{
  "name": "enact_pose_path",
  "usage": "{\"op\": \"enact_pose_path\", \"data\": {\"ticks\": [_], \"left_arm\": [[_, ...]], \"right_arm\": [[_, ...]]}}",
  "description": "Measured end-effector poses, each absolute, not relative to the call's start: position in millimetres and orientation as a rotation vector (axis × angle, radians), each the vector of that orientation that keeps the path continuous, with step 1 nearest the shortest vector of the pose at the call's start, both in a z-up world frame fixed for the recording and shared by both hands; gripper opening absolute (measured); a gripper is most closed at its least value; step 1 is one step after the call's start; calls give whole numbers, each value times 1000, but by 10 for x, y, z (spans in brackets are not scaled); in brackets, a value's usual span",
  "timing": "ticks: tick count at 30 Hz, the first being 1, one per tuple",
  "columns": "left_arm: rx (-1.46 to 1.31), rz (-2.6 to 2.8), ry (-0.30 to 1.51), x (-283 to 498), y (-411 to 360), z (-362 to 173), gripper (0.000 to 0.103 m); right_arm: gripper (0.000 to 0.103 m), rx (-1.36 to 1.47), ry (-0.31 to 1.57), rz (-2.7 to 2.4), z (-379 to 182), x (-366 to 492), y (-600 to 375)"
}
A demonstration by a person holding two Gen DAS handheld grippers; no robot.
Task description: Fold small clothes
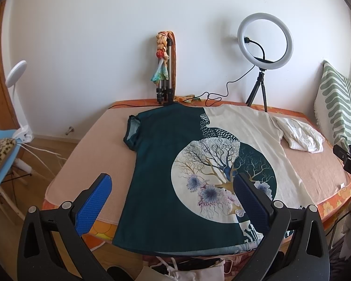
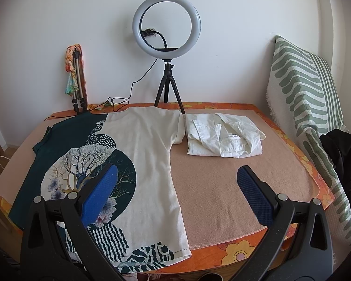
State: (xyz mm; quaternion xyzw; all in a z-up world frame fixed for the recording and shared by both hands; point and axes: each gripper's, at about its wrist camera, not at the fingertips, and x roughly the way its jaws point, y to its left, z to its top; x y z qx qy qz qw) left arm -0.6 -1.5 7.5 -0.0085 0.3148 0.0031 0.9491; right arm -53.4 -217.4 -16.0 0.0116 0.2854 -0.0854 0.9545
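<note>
A T-shirt [image 1: 166, 164] [image 2: 142, 149], half dark teal and half cream with a round tree print, lies spread flat on the peach blanket, its hem at the near edge. A folded white garment [image 1: 300, 137] [image 2: 224, 138] rests beside its right sleeve. My left gripper [image 1: 173, 187] hovers open above the shirt's lower half, nothing between its blue pads. Over the shirt's right edge and the bare blanket, my right gripper [image 2: 177, 180] is open and empty too.
The blanket [image 2: 234, 182] covers an orange flowered mattress [image 2: 245, 253]. A ring light on a tripod [image 2: 167, 46] and a folded tripod with a scarf [image 1: 165, 70] stand by the back wall. A green striped cushion [image 2: 304, 98] leans at the right. Bags [image 1: 182, 271] lie below the near edge.
</note>
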Motion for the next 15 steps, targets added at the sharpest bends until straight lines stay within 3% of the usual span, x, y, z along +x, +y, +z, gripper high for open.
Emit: {"op": "enact_pose_path", "data": {"ticks": [15], "left_arm": [[-13, 7, 640, -9, -5, 78, 103]], "right_arm": [[103, 24, 580, -173, -164, -528, -2166]]}}
